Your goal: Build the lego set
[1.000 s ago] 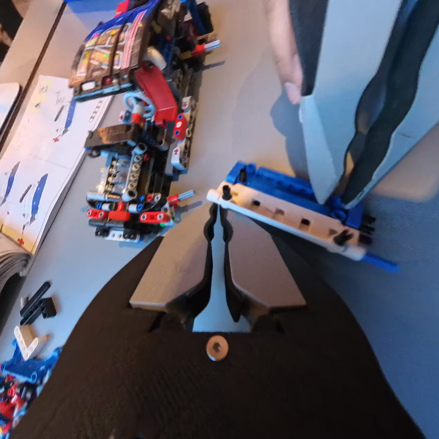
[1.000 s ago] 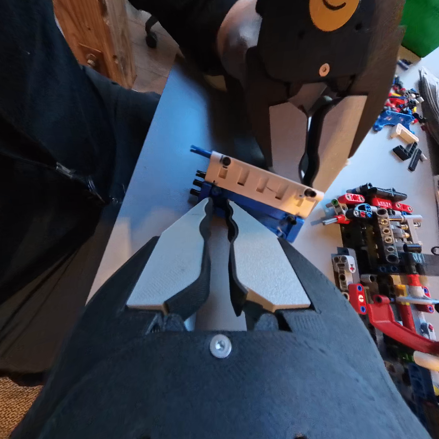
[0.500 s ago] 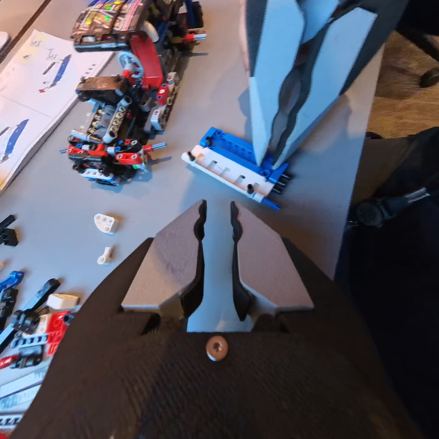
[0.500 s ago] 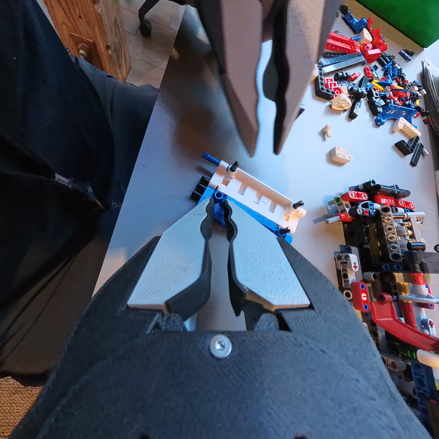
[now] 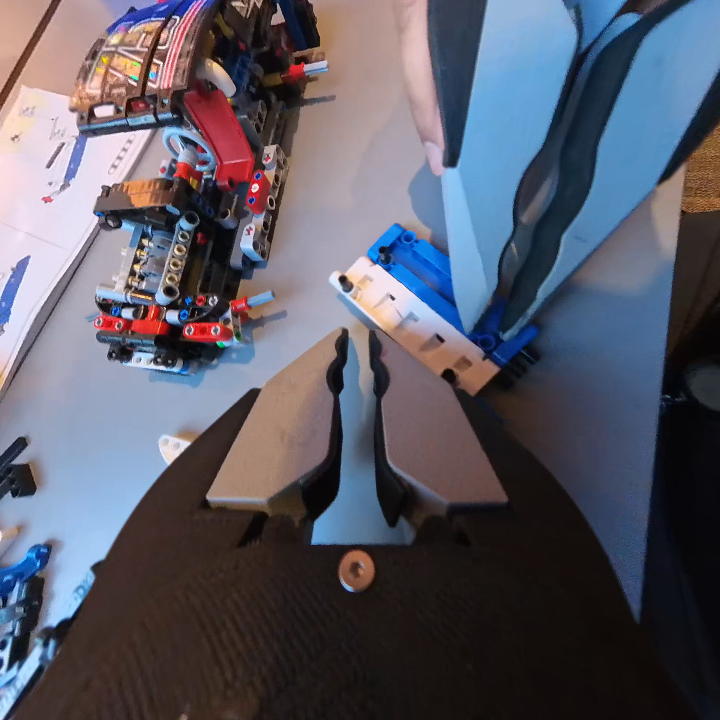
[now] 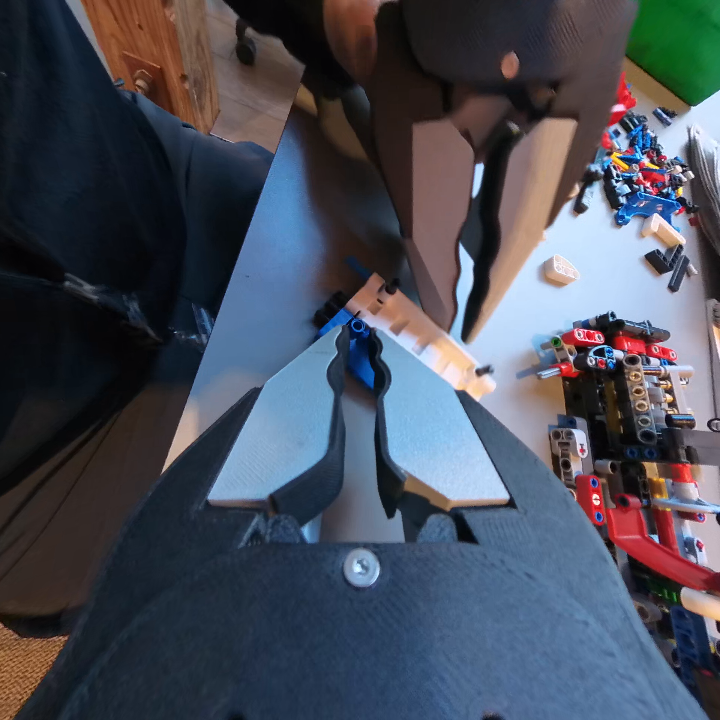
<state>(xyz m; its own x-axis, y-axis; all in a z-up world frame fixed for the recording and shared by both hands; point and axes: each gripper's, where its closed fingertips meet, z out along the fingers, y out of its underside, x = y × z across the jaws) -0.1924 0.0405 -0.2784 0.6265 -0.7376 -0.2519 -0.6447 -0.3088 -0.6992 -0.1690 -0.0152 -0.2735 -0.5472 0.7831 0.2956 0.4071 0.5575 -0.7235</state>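
Note:
A white and blue Lego sub-assembly point(image 5: 405, 311) lies near the grey table's point(image 5: 358, 163) right edge. My right gripper point(image 6: 358, 331) is shut on its blue end point(image 6: 360, 346); in the left wrist view it comes down from the top right point(image 5: 487, 331). My left gripper point(image 5: 356, 337) is empty, its jaws a narrow gap apart. Its tips hover just short of the white panel point(image 6: 420, 339) and show from above in the right wrist view point(image 6: 457, 333). The partly built car point(image 5: 187, 233) lies to the left of the sub-assembly and also shows in the right wrist view point(image 6: 643, 409).
An instruction booklet point(image 5: 35, 187) lies left of the car. A pile of loose parts point(image 6: 643, 175) is at the far side, with a small white piece point(image 6: 561, 269) nearer. The table edge point(image 6: 241, 311) runs close by the sub-assembly, beside a person's dark clothing point(image 6: 78, 233). The grippers' ends are close to 6 centimetres from one another. About 10 centimetres separates my left fingertips from the small white piece point(image 6: 561, 269).
My left gripper drew back from the sub-assembly half a second ago and has come close to its white panel again, jaws narrower. My right gripper has kept its hold on the blue end.

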